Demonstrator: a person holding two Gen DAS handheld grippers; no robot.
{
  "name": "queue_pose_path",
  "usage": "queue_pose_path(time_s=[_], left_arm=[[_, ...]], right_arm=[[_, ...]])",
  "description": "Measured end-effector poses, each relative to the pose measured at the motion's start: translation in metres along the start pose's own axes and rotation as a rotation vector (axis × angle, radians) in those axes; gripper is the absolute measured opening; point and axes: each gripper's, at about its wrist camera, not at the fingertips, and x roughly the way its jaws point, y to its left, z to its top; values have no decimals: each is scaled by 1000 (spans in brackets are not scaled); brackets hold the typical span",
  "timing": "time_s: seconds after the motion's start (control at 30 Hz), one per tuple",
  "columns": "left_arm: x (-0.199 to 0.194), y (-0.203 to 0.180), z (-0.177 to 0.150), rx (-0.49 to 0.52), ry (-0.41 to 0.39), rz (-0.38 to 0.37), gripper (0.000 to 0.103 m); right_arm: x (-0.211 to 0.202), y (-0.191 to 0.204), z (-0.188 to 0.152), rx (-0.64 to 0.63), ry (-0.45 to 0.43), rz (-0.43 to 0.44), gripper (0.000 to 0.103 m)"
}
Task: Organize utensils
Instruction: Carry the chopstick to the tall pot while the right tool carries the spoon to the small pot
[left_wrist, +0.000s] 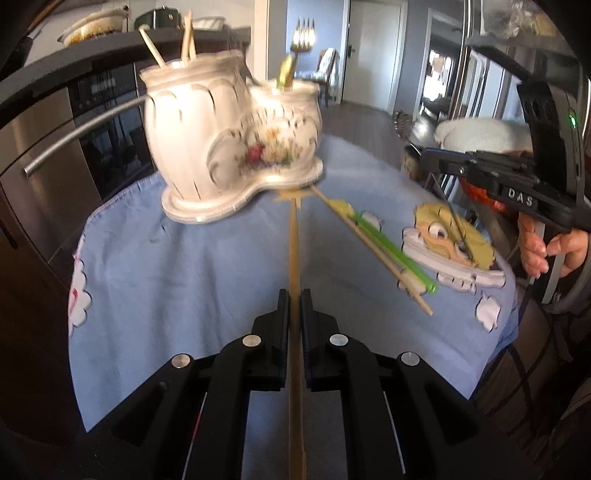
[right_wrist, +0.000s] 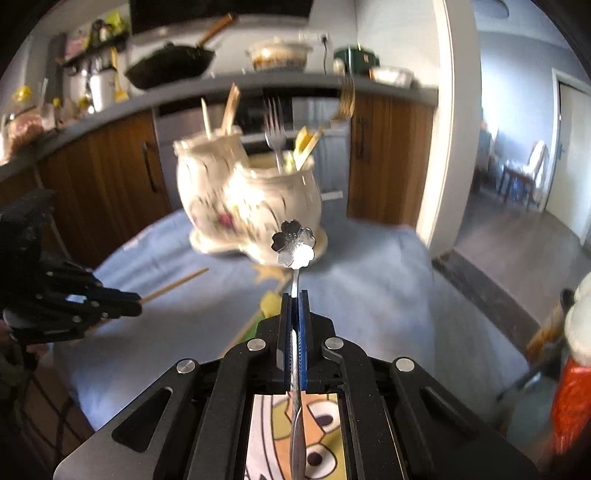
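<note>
Left tongs pinch a chopstick aimed at the holder, upper centre. Right tongs pinch a spoon, likely bound there too.

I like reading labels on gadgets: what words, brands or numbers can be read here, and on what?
"DAS": raised letters on the black body of the right gripper, seen from the left wrist camera.
Oven panel: pale marks, too blurred to read.
Ceramic utensil holder: flowers only, no text.

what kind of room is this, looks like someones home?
Most likely a home kitchen: a black wok sits on the counter, with a built-in oven below and a floral ceramic utensil holder on the cloth-covered table.
</note>
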Motion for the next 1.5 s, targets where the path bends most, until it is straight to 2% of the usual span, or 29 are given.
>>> queue_pose_path(time_s=[0.13,0.3,0.5,0.7,0.87,1.17,1.33,1.5], left_arm=[[-13,5,4,-5,-69,-7,6],[-16,9,10,-8,-108,-17,6],[-19,14,11,-23,-144,-30,6],[-35,22,25,-37,-258,-27,6],[-52,29,50,-36,-360,-26,6],[-62,46,102,-52,-479,-14,6],[-62,55,132,-62,-531,-11,6],[-59,61,159,-68,-619,-12,6]], right_arm=[[-15,12,9,-63,-107,-7,3],[-26,22,16,-113,-192,-9,2],[-25,24,23,-114,-207,1,2],[-26,26,37,-99,-241,9,2],[-28,22,60,-74,-284,15,2],[-19,5,111,25,-378,44,2],[-11,-3,135,78,-436,55,2],[4,-9,149,127,-468,70,2]])
